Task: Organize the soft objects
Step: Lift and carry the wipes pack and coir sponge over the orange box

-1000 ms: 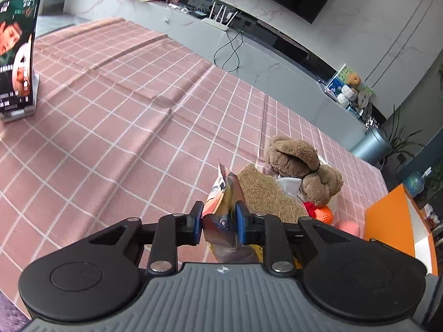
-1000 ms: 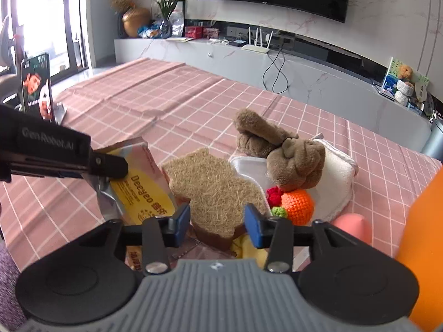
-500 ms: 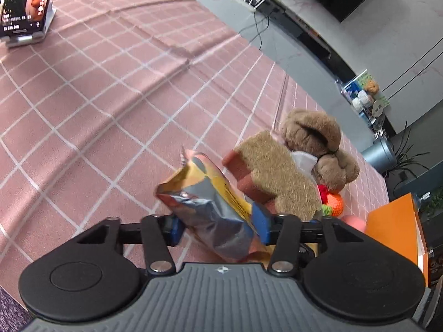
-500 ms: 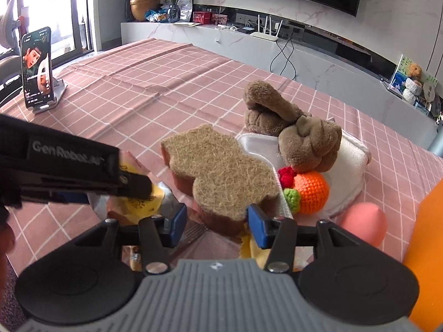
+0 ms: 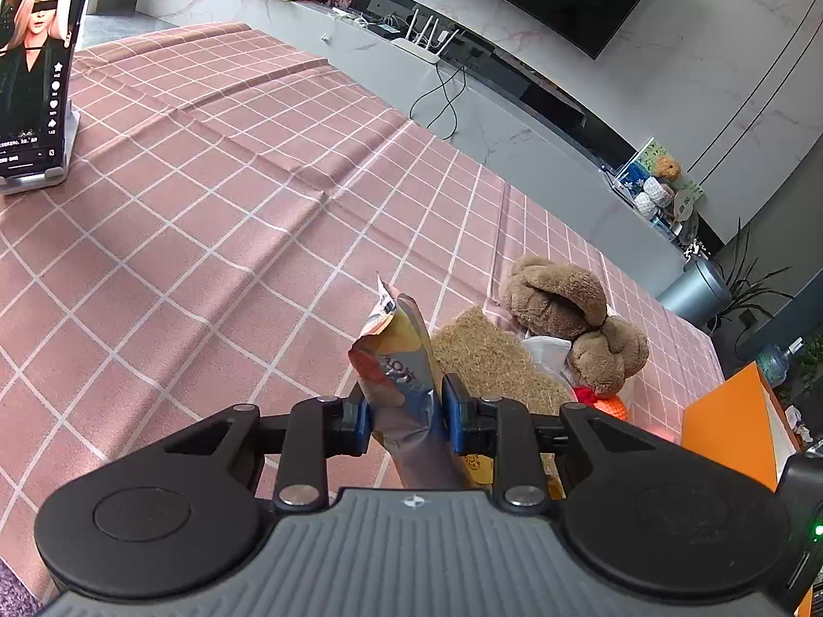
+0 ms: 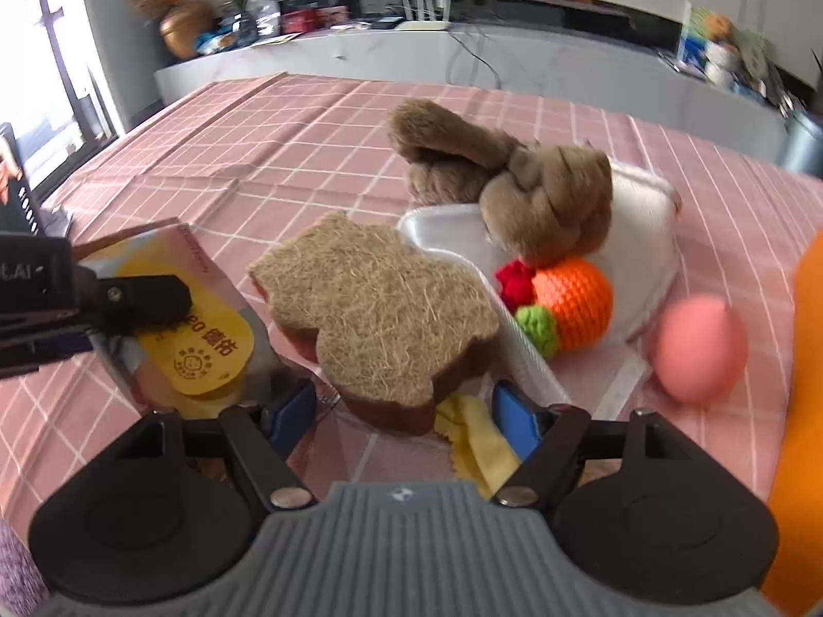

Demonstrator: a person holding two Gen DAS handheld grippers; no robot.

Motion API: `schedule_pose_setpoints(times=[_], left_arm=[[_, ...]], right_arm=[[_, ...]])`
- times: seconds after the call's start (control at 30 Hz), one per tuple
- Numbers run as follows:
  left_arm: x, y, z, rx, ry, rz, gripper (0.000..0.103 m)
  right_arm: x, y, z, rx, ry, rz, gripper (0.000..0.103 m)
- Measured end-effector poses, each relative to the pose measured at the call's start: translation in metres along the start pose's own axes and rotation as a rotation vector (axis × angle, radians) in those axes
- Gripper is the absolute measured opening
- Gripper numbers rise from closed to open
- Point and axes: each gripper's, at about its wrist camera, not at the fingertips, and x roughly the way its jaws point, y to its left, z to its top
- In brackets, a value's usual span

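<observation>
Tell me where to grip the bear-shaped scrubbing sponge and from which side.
Grip the sponge across its narrow waist, coming from the near edge, probably best. It lies flat, fibre side up, brown side wall exposed toward the right gripper, whose jaws are opening, nothing pinched. The plush and white pad crowd the far side.

Bright daylight pours in from the window (image 6: 51,51) at left, blown out white; the right wrist view is smeared with motion blur, the left sharp, both bent at the edges
</observation>
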Motion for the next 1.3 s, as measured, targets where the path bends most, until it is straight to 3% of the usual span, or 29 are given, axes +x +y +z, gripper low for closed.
schedule_pose_setpoints(times=[0.2,0.3,0.37,0.9,1.3], left_arm=[[-0.001,0.001,0.0,-0.012,0.003,0.0,0.031],[-0.002,-0.002,-0.001,-0.009,0.005,-0.004,0.03],[-0.002,-0.003,-0.002,-0.005,-0.001,-0.007,0.03],[-0.018,-0.014,-0.011,0.057,-0.016,-0.02,0.025],[-0.053,-0.03,-0.014,0.105,-0.063,-0.041,0.022]], right_arm=[[-0.004,0.002,0.004,0.072,-0.027,-0.018,0.074],[0.0,0.004,0.005,0.081,-0.014,-0.004,0.054],[-0.004,0.008,0.003,0.053,-0.025,-0.014,0.052],[-0.037,0.002,-0.008,0.017,-0.068,0.003,0.049],[-0.094,-0.007,-0.012,-0.011,-0.209,-0.039,0.047]])
